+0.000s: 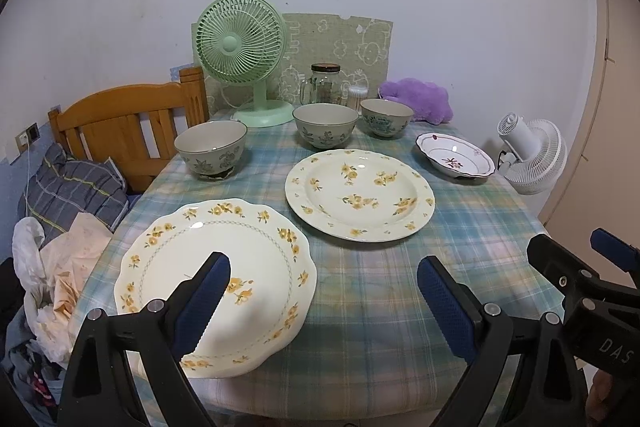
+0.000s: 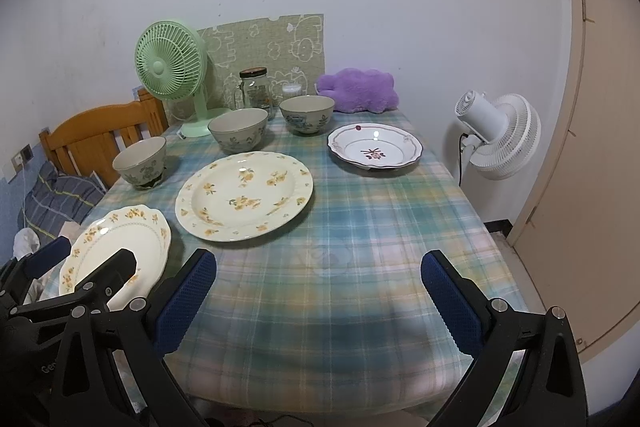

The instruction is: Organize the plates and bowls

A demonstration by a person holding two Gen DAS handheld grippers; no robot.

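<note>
Plates: in the left wrist view, a scalloped plate (image 1: 216, 283) sits at the surface's near left corner and a round plate (image 1: 359, 194) mid-surface.
Bowls: three bowls (image 1: 325, 125) line the far edge.
Progress: nothing stacked yet, by my reading.
Left gripper (image 1: 324, 301): spread wide, empty, one finger over the scalloped plate.
Right gripper (image 2: 318, 297), right wrist view: spread wide, empty, above bare cloth; small plate (image 2: 375, 146) well ahead, by the right edge.
</note>
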